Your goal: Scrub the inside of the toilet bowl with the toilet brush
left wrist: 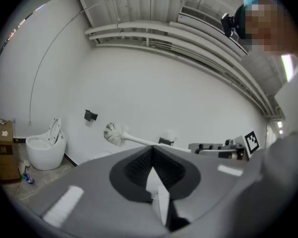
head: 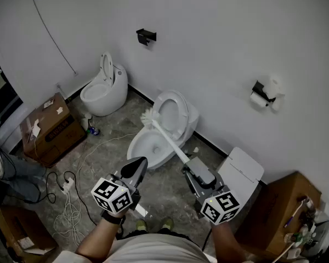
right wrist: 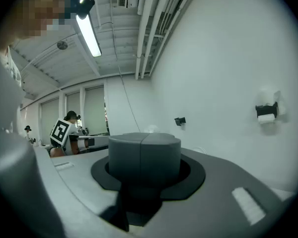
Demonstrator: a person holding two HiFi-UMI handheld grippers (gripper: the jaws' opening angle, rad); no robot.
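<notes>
The white toilet bowl (head: 148, 144) stands mid-floor against the wall with its lid (head: 173, 110) raised. My right gripper (head: 193, 164) is shut on the white handle of the toilet brush (head: 167, 138). The bristle head (head: 148, 115) hangs in the air over the bowl's back left rim, outside the water. In the left gripper view the brush head (left wrist: 114, 133) shows against the wall, and the right gripper (left wrist: 221, 148) holds the handle's other end. My left gripper (head: 137, 167) hovers near the bowl's front, shut and empty (left wrist: 152, 157). The right gripper's shut jaws (right wrist: 144, 144) hide the handle in its own view.
A second white toilet (head: 104, 90) stands at the back left. A cardboard box (head: 50, 128) and loose cables (head: 71, 197) lie on the left floor. A white bin (head: 242, 171) and another box (head: 279, 212) sit to the right. A paper-roll holder (head: 264, 94) hangs on the wall.
</notes>
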